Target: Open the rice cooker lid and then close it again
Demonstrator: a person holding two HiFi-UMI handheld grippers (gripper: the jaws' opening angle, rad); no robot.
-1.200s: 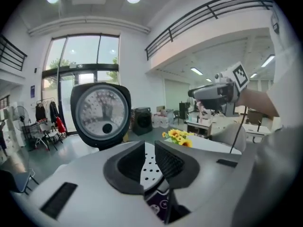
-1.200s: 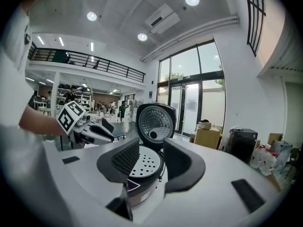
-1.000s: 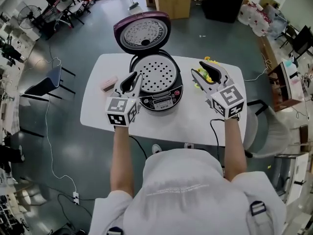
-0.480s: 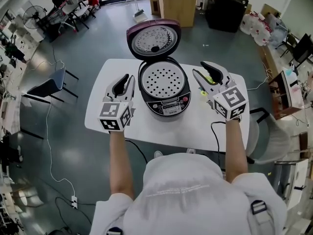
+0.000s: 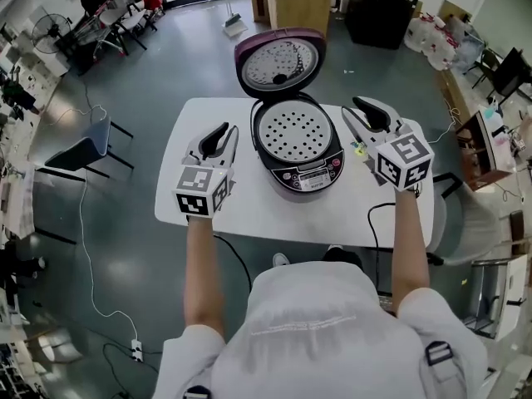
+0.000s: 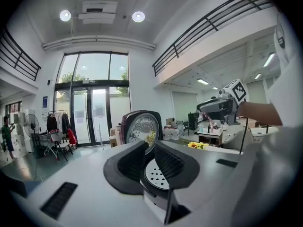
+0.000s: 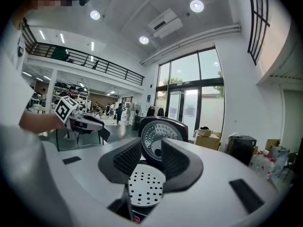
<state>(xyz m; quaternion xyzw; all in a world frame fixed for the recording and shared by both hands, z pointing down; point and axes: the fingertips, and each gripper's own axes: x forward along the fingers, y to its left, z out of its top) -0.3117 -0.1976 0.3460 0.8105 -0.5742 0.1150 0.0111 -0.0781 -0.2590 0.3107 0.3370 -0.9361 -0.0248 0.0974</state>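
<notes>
- Dark round rice cooker stands mid-table on the white rectangular table, control panel toward the person.
- Its maroon-rimmed hinged lid is swung fully up at the back. A perforated metal inner tray is exposed. Judged: the opening step is done and closing is not yet begun.
- Left gripper hovers beside the cooker's left flank, apart from it. Its jaws leave only a narrow gap, with nothing between them.
- Right gripper hovers at the cooker's right, also apart. Its jaws have just been closing but stand moderately apart, with nothing between them; the cooker is only seen beyond.
- Small yellow object lies on the table just below the right gripper.
- Risk: a push on the raised lid made too low or off-centre may slide the whole cooker across the smooth tabletop, since neither gripper braces the body.
- Risk: a light push may lower the lid without latching it.
- Risk: a jaw tip left over the rim could be pinched as the lid drops.
- Risk: a low right-hand sweep could knock the yellow object.
</notes>
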